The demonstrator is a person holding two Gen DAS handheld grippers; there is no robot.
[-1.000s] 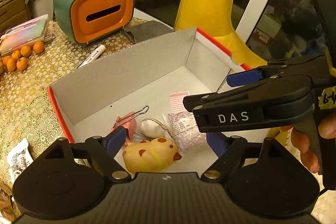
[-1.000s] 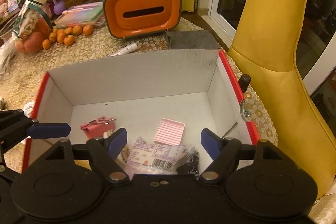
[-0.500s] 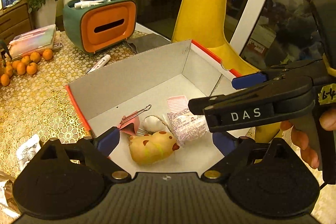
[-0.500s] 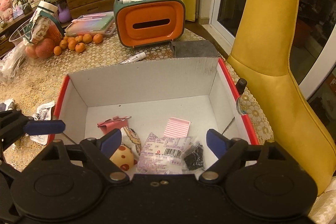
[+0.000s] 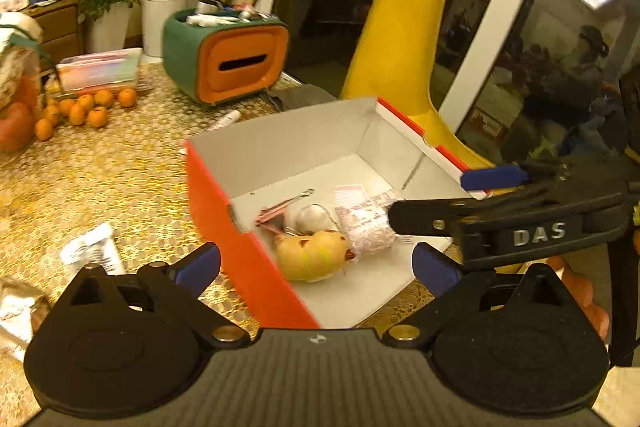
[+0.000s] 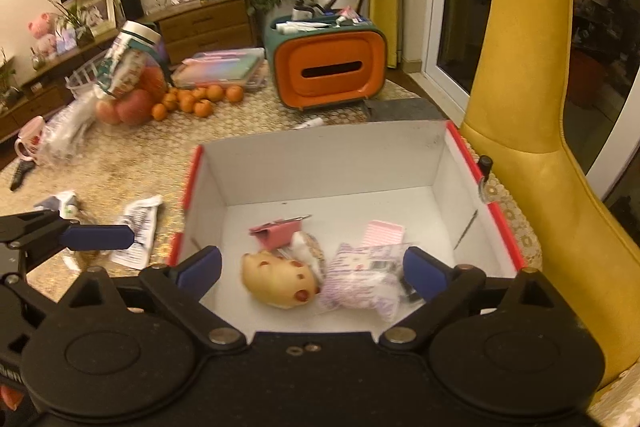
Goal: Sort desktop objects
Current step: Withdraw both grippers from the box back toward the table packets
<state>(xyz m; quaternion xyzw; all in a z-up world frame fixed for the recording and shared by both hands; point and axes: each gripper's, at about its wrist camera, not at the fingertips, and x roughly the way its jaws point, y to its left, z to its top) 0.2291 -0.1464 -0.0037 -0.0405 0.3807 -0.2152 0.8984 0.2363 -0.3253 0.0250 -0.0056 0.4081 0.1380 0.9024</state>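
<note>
- Where the left wrist view looks down: left gripper spread wide, holding nothing, over red box; hamster toy inside, long axis crosswise, snout rightward; "DAS" printed on right gripper.
- Seen from the right wrist: right gripper wide open, empty; toy's snout toward plastic packet.

"DAS" on the right claw

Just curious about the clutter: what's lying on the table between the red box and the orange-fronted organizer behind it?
A white marker pen and a dark grey flat pad, seen in the right wrist view.
</note>
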